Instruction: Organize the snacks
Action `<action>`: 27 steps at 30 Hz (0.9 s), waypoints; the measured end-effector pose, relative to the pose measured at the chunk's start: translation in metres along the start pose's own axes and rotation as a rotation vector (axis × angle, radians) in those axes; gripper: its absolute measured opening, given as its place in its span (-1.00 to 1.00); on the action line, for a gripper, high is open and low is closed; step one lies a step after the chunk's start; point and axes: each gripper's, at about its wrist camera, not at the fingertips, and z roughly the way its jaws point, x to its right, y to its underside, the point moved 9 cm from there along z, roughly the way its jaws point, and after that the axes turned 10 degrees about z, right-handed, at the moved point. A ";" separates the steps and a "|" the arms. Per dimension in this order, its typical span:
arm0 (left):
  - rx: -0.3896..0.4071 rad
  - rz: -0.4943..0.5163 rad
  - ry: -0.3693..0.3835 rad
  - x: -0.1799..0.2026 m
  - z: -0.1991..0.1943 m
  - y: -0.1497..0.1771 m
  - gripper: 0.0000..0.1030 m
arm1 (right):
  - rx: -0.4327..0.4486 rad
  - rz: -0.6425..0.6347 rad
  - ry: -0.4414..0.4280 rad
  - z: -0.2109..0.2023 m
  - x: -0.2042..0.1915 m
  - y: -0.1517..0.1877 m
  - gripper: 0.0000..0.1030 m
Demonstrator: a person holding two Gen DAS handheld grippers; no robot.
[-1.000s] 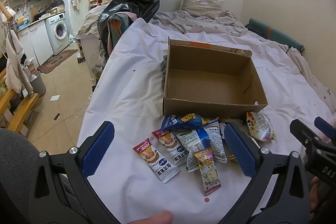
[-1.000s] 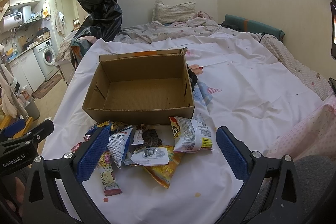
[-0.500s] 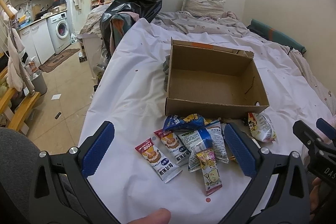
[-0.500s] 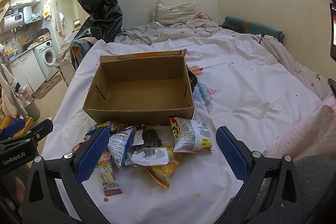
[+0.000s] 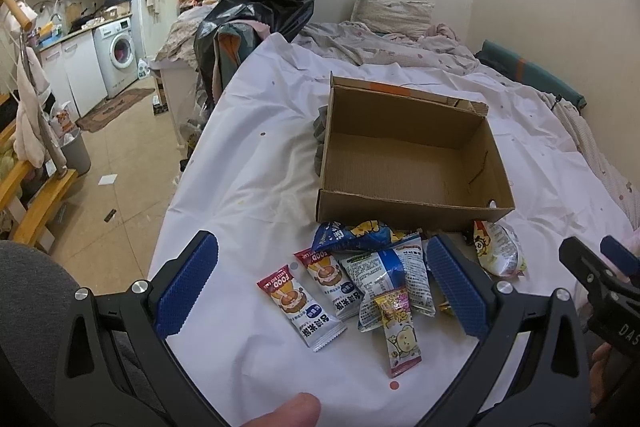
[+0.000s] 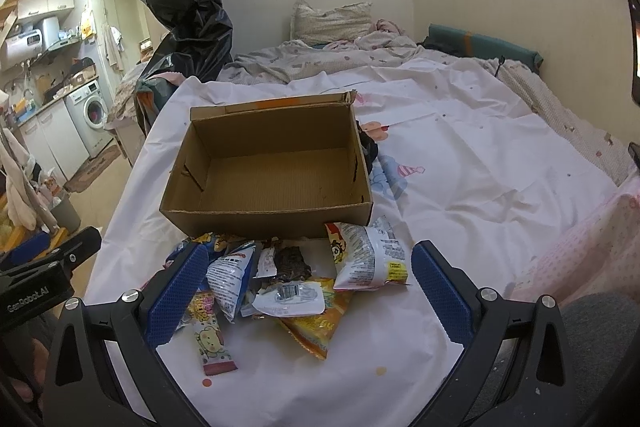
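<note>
Two handheld grippers hover over a bed covered with a white sheet [image 6: 460, 187], where a pile of snack packets lies against the near wall of an empty cardboard box [image 5: 408, 163]. Seen from the left wrist, the left gripper [image 5: 320, 283] has its blue-padded jaws spread wide and holding nothing; between them lie two red FOOD rice-cake packets [image 5: 300, 307] side by side, a white and blue bag [image 5: 384, 275] and a slim pink cartoon-bear stick [image 5: 400, 335]. The box sits at twelve o'clock from the pile, a crumpled blue bag [image 5: 352, 235] touching its front wall. Seen from the right wrist, the right gripper [image 6: 304, 291] is likewise spread and empty, with a white noodle-snack bag [image 6: 368, 255] at one o'clock, a dark brown packet [image 6: 292, 261] near the middle and an orange bag [image 6: 316, 323] at six o'clock under a white label. Compared with a second earlier, almost nothing has changed: the left gripper has drifted slightly, the right has stayed put, and no packet has moved. Sorting appears not to have begun; the box is still bare, and every snack remains outside it.
</note>
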 end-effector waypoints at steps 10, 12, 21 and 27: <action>-0.075 -0.004 0.017 -0.007 0.001 -0.023 1.00 | -0.063 0.104 -0.041 -0.004 0.013 -0.014 1.00; -0.097 0.004 0.023 -0.008 0.004 -0.030 1.00 | -0.096 0.156 -0.065 -0.002 0.019 -0.021 1.00; -0.291 -0.019 0.089 -0.006 0.048 -0.035 1.00 | -0.264 0.379 -0.035 0.042 0.061 -0.032 1.00; -0.415 -0.026 0.115 -0.002 0.080 -0.019 1.00 | -0.367 0.459 -0.033 0.076 0.075 -0.021 1.00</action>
